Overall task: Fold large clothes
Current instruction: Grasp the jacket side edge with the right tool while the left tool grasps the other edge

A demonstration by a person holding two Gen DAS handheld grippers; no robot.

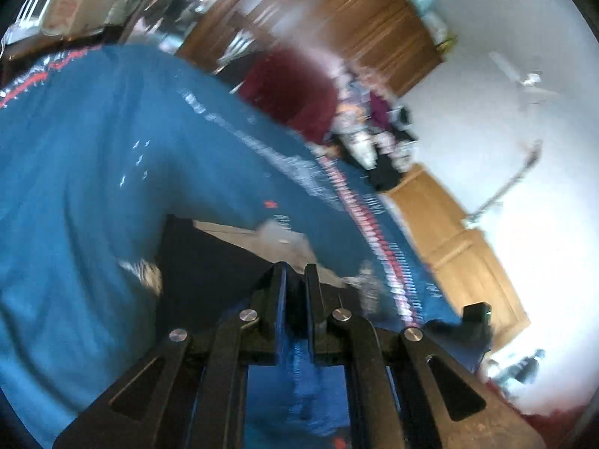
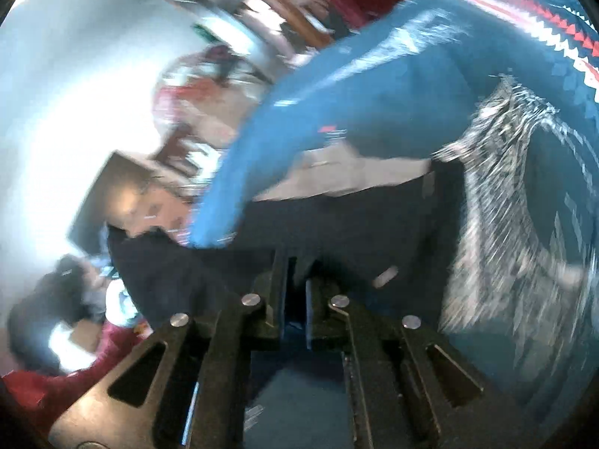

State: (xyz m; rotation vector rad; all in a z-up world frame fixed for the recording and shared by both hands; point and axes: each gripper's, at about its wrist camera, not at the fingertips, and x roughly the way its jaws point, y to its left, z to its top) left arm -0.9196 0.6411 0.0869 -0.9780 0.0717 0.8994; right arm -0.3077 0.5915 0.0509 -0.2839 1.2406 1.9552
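Garment [image 1: 112, 172], blue, with red and white zigzag band [image 1: 378, 232] and grey-white print [image 2: 516, 224], lifted and spread across both views, blurred by motion. Left tongs [image 1: 295, 273] almost together, clamped on blue cloth that runs down between the fingers. Right tongs [image 2: 295, 265] also nearly closed, pinching dark edge of same garment. Under the hanging cloth, dark surface and pale cardboard-like piece [image 2: 348, 176]; cannot tell if tabletop. Behind, wooden cupboard [image 1: 337, 18], dark red cloth [image 1: 295, 78], white wall [image 1: 505, 56], mixed clutter, too blurred to name.
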